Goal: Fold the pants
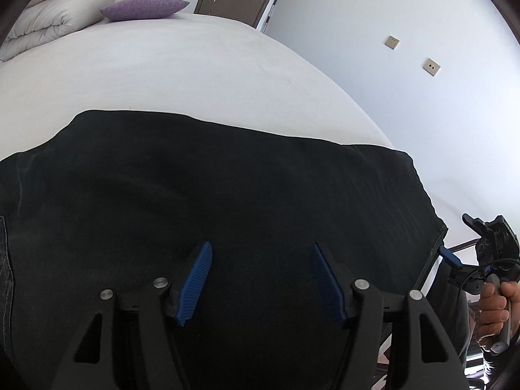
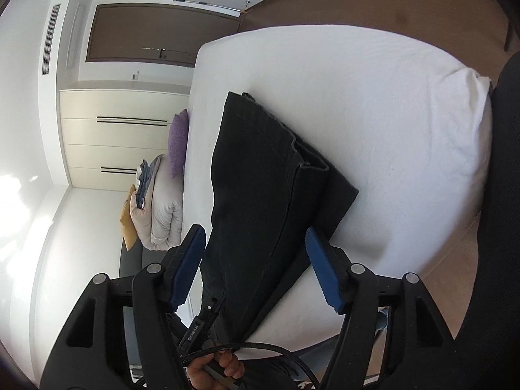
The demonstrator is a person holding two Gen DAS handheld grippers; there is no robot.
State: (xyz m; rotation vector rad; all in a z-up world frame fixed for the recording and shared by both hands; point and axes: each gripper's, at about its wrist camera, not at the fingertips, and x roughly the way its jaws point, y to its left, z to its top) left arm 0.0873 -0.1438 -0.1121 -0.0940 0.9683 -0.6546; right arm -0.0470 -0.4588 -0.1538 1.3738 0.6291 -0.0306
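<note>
White bed [image 2: 373,97], black pants [image 2: 260,178], grippers open

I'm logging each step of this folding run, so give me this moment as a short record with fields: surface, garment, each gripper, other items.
surface: bed with a white sheet
garment: black pants, lying flat on the bed, folded lengthwise with the legs stacked
left gripper: open, over the pants, nothing between the pads
right gripper: open, pants in view between the fingers, not pinched
other items: purple pillow, folded duvet at the far end
</note>
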